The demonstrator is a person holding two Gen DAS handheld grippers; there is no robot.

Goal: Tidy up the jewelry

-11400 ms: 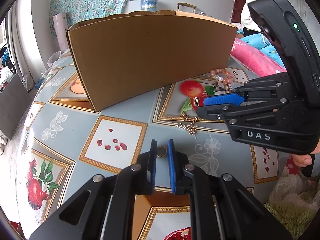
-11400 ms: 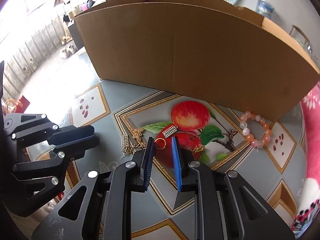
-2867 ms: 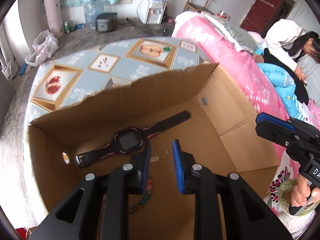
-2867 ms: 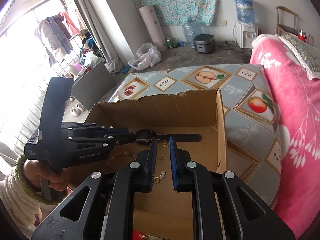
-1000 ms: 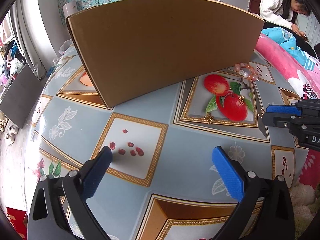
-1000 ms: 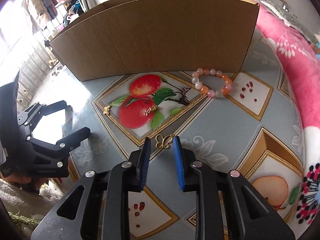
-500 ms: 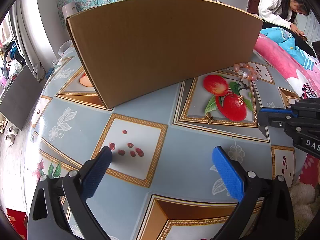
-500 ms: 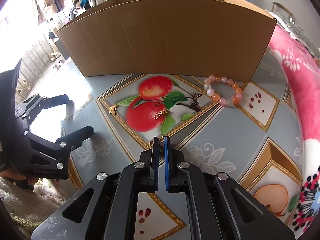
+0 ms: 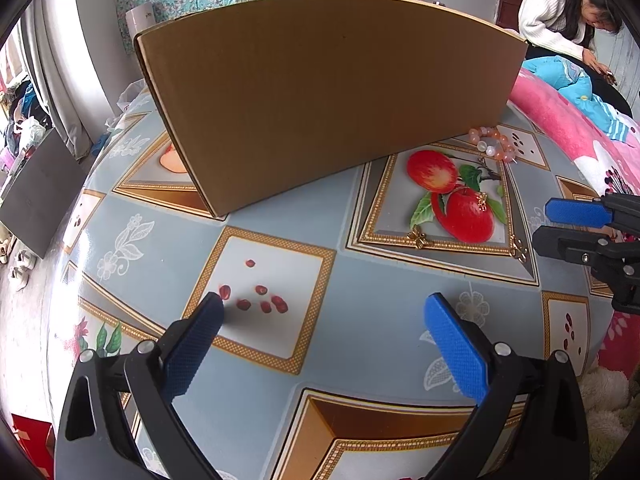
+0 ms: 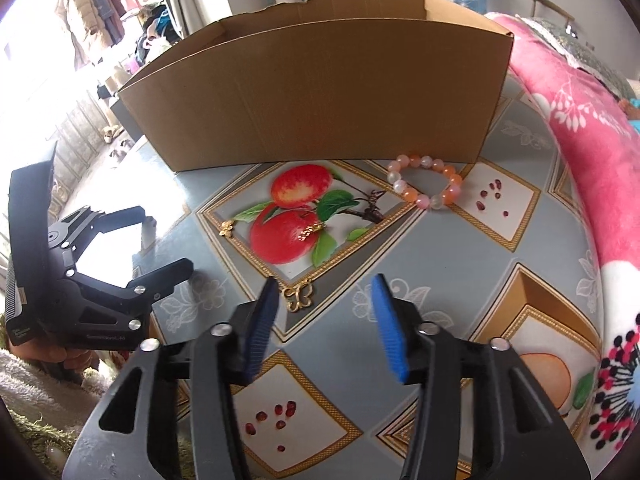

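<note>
A gold butterfly charm (image 10: 299, 297) lies flat on the fruit-print tablecloth (image 10: 400, 248). It sits between the fingers of my right gripper (image 10: 324, 290), close to the left pad, and no pad presses on it. These jaws are opening. The same charm (image 9: 519, 249) shows just ahead of the right gripper (image 9: 546, 227) in the left wrist view. My left gripper (image 9: 323, 308) hovers wide open over bare cloth with nothing in it. A smaller gold butterfly (image 10: 226, 229), a gold piece (image 10: 310, 233) on the printed apple and a peach bead bracelet (image 10: 425, 185) lie before the cardboard box (image 10: 320, 92).
The tall box wall (image 9: 320, 92) closes off the far side of the table. A pink blanket (image 10: 580, 120) lies along the right. A person in a white top (image 9: 560, 12) sits at the back right. The table edge curves away on the left.
The right jaws closed around the butterfly charm half a second ago and now stand apart, with the charm lying on the cloth. The left gripper has stayed in place, open.
</note>
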